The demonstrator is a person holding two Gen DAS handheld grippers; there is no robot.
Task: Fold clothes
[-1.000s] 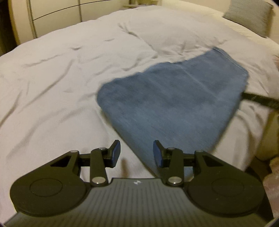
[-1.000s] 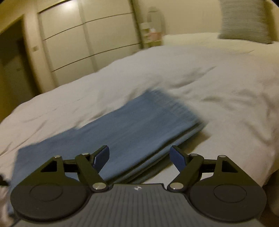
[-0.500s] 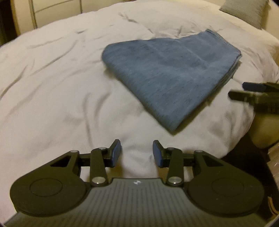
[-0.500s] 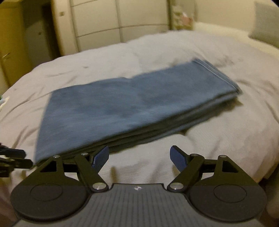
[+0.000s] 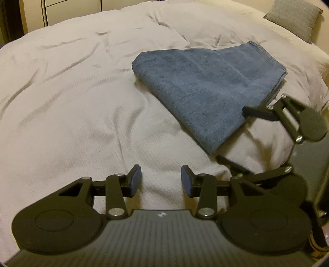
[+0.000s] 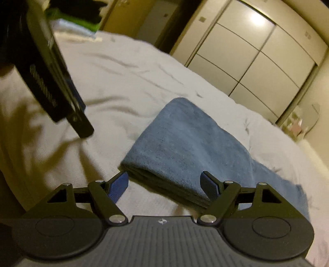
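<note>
The right claw is open around the near corner of the folded blue cloth. The left claw is open, holding nothing. A quick pinch near the bed edge could pull the folds apart.

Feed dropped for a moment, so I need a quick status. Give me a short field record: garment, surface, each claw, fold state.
garment: blue cloth, folded in layers, lying flat
surface: bed, pale wrinkled cover
left claw: jaws apart, nothing between them, over bare cover, clear of the cloth
right claw: jaws wide, rolled on its side at the cloth's near folded edge, pads not pressing it
pillow: grey, far corner
fold state: cloth looks folded; neither claw holds it
</note>
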